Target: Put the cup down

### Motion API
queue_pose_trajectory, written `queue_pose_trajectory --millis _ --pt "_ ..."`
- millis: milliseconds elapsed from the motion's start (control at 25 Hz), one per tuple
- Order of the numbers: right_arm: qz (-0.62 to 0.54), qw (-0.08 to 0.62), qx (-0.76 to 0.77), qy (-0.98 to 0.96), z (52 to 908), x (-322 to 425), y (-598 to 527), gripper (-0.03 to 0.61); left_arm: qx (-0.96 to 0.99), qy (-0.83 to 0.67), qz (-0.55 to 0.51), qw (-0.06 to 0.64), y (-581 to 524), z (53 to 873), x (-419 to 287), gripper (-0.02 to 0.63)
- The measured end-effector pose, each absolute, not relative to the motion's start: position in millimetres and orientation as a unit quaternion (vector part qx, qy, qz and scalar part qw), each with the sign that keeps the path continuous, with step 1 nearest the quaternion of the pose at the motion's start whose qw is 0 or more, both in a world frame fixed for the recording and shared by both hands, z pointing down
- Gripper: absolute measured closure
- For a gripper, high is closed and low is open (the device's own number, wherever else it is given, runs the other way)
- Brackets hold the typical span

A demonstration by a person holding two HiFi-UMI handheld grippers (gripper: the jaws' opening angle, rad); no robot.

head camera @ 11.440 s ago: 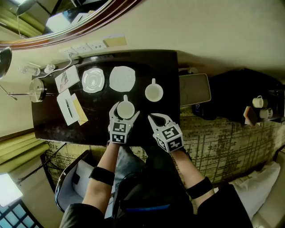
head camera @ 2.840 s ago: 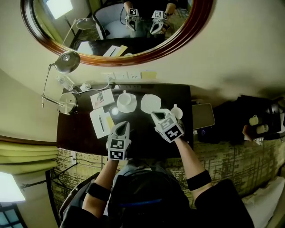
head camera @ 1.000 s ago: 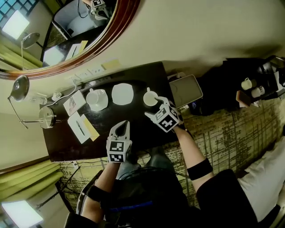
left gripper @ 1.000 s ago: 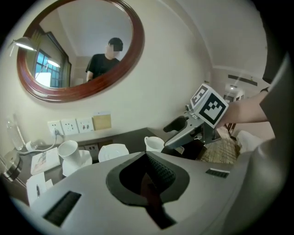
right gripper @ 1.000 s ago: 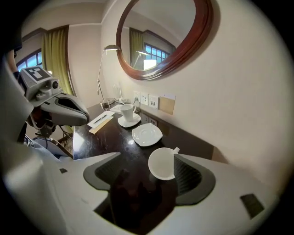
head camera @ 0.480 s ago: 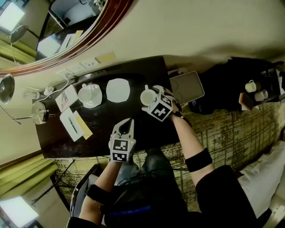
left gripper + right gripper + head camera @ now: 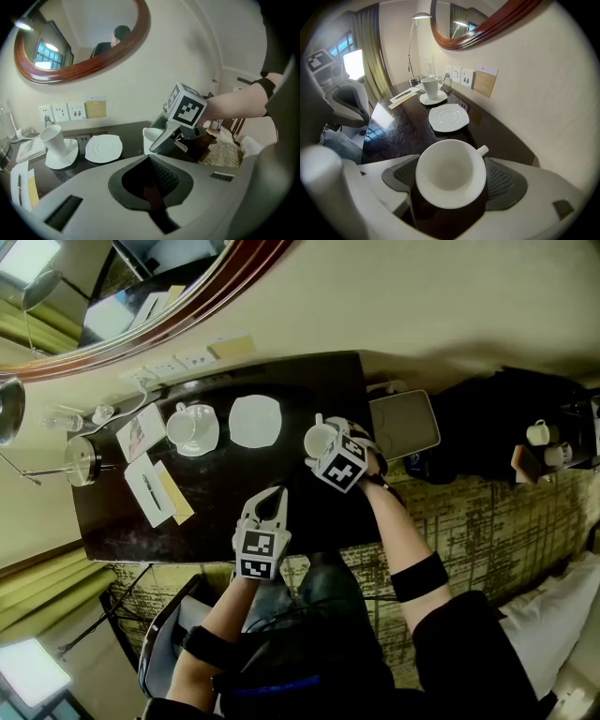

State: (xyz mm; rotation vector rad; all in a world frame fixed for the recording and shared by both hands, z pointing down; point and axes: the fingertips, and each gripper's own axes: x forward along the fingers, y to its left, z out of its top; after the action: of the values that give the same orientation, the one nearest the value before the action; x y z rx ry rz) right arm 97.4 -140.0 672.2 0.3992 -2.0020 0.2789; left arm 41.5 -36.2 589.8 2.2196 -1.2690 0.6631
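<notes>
Here in the head view, we see the cup (image 7: 319, 438) upright over the dark table (image 7: 216, 507), right of centre, with the right gripper (image 7: 328, 441) upon it. That gripper's marker cube (image 7: 339, 462) covers the cup's near side, so the grasp cannot be read from here. The left gripper (image 7: 274, 493) hangs above the table's front edge at lower centre, apart from everything. A second cup (image 7: 186, 424) and an empty saucer (image 7: 255, 421) lie left of the cup. The small things at the far left are too tiny to name.

In the left gripper view, its fingers are clenched together on nothing. Beyond them the right gripper hides most of the cup, and only a strip of rim and wall shows.

In the right gripper view, we look straight into the cup, low in the frame, its handle (image 7: 482, 150) to the upper right. The fingers have just been closing and grasp it, pads against either side. The wide rim hides the contact beneath and the cup's foot, so we cannot tell whether it rests on the table.
</notes>
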Motion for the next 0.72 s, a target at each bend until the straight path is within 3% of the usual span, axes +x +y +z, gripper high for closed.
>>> queue_pose_trajectory --millis 440,720 --pt "0.093 0.514 0.163 -0.837 666.4 92.8 -144.0 0.143 0.807 -0.479 0.228 0.259 -33.7 596.0 34.7 0.611" --pt "0.077 0.492 0.153 -0.853 633.7 51.9 -162.1 0.143 0.797 -0.497 0.216 0.266 -37.7 597.2 16.3 0.611"
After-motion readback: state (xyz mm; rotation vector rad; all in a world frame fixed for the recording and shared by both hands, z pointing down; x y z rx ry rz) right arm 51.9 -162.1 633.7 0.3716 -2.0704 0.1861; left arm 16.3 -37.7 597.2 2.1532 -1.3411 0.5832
